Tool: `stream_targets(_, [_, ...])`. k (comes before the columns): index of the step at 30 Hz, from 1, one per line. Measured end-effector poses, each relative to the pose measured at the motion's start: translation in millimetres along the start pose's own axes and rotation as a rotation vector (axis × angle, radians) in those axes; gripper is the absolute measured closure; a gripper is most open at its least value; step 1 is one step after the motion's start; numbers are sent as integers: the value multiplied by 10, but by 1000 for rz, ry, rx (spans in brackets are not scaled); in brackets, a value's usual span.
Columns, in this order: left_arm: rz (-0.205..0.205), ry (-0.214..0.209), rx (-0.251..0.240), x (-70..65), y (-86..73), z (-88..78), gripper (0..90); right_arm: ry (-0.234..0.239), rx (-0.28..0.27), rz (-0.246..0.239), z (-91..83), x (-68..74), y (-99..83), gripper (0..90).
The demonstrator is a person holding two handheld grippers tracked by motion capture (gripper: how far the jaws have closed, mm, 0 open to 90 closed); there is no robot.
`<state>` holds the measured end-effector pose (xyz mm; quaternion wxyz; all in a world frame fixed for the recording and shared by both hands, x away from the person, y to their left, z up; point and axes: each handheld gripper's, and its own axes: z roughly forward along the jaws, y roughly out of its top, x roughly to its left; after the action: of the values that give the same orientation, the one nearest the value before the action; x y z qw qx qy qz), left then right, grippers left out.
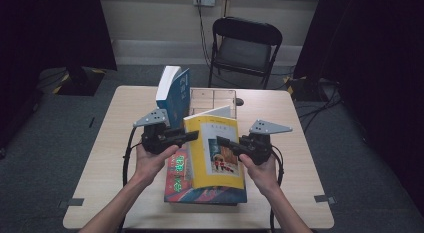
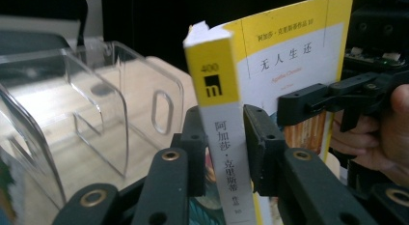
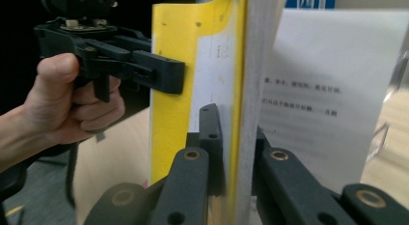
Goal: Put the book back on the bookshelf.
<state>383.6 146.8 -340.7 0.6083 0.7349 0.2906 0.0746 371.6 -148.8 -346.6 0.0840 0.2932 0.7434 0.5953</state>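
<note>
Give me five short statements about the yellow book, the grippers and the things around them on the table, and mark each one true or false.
1. The left gripper is clamped on the spine of the yellow book. True.
2. The right gripper hangs open, away from the book. False: its jaws are shut on the book's page-side edge.
3. The yellow book lies flat and closed on the table. False: it is held up between both grippers.
4. A blue book stands upright behind the yellow one. True.
5. A colourful book lies flat beneath the yellow book. True.
</note>
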Motion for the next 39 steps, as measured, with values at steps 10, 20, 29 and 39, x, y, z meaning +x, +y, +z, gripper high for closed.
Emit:
stream_targets(10, [90,-46,-38,-194,-86,-57,751,54,-26,-46,-96,45,-122,849])
stream_targets(20, [182,-50,-26,-397,-153,-142,756,32,5,-92,-239,102,-214,692])
stream_targets(29, [208,-53,-8,-490,-173,-181,750,-58,4,-88,-420,-55,-300,472])
stream_targets(39, [202,-41,-11,-520,-176,-156,739,-34,100,-116,-185,-205,-408,416])
